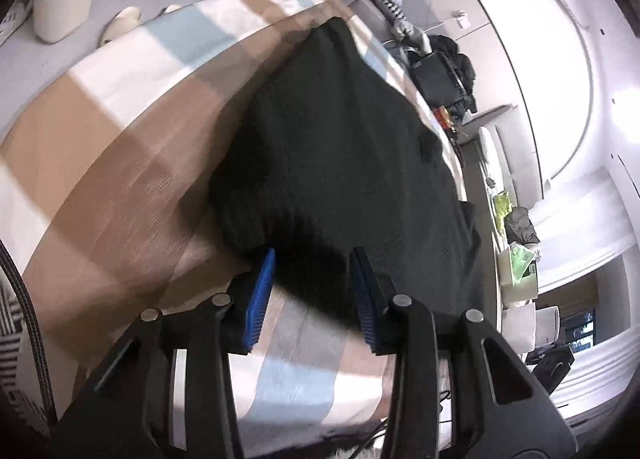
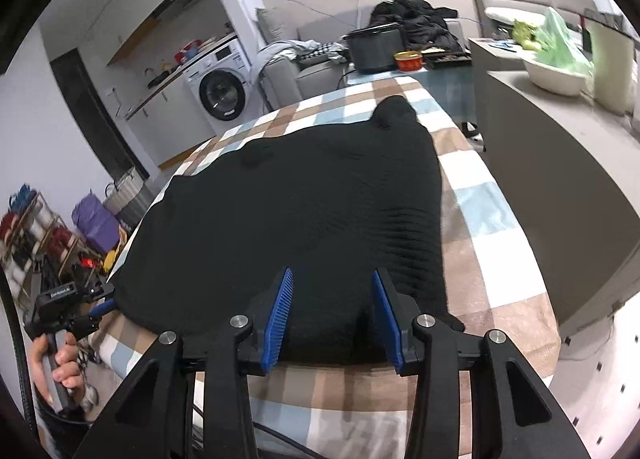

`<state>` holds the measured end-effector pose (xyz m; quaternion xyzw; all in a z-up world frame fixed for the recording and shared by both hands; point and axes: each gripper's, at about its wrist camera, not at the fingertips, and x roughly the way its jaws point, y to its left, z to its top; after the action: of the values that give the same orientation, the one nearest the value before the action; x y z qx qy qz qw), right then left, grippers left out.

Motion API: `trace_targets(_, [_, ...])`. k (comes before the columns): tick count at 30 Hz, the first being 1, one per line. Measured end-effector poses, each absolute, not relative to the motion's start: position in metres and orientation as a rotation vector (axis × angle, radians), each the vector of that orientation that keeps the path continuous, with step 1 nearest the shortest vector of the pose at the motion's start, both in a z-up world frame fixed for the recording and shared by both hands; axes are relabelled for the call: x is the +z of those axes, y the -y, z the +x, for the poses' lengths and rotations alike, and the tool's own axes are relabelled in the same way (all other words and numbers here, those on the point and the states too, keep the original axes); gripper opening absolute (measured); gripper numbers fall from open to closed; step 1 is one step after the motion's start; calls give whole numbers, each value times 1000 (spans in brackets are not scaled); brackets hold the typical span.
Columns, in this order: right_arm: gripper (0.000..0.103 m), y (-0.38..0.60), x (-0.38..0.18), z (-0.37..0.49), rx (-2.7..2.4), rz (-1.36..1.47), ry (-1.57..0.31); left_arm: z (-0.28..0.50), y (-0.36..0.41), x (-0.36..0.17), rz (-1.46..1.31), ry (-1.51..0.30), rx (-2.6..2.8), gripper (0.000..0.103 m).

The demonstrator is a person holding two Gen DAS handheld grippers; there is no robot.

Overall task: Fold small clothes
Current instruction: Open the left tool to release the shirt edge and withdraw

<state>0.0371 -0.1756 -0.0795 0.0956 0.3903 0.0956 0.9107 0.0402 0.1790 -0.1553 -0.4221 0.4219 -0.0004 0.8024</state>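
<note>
1. I see the black ribbed knit garment (image 2: 288, 211) spread flat on the desk, which is covered by a checked cloth of brown, white and pale blue squares (image 2: 480, 195). This garment is my landmark.
2. My right tool (image 2: 332, 319) sits at the garment's near edge, its blue ribbed pads (image 2: 280, 319) standing apart. A raised bit of the black hem lies between them, but I see a gap at each pad, so the tool is open and grips nothing.
3. My left tool (image 1: 312, 295) is at another near edge of the garment, in the left wrist view. Its blue pads (image 1: 260, 299) also stand apart, with the dark hem and some checked cloth showing in the gap; the pads do not press on the fabric. This view is blurred.
4. In the right wrist view the left tool (image 2: 100, 299) shows at the garment's near left corner, held by a person's hand (image 2: 60, 363) low at the left.
5. Beyond the garment's far end stand a dark pot (image 2: 374, 47) and a round red and yellow tin (image 2: 408, 59).
6. Far behind the garment, to the left, a white front-loading washing machine (image 2: 218, 87) stands under a counter.
7. To the right of the garment, well apart from it, a white bowl holding a green plastic bag (image 2: 556, 59) rests on a grey counter.
</note>
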Motion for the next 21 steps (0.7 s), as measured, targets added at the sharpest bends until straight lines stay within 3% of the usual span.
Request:
trace_targets(1, [42,174,-78,36,200,192,-798,36,-180,-155,-903,-914,0,41])
trace_targets(3, [42,173,-76,35,203,194,-795,29,-180,-153,-920,-897,-13,61])
trace_targets(8, [43,171,-84,39,204,201,-821,33,-177,-155,-952,-877,-24,70])
trace_targets(14, [44,188,-111,53,182,258,-933,42,-177,-161,-987,-842,1,70])
trace_targets(19, [44,186,-111,50,158,132,-958,41,-184,-165,-1022,-821,49,56])
trace_targets(21, [44,183,-109,47,134,81,-971,43,-186,-167,-1029,-817,73,45])
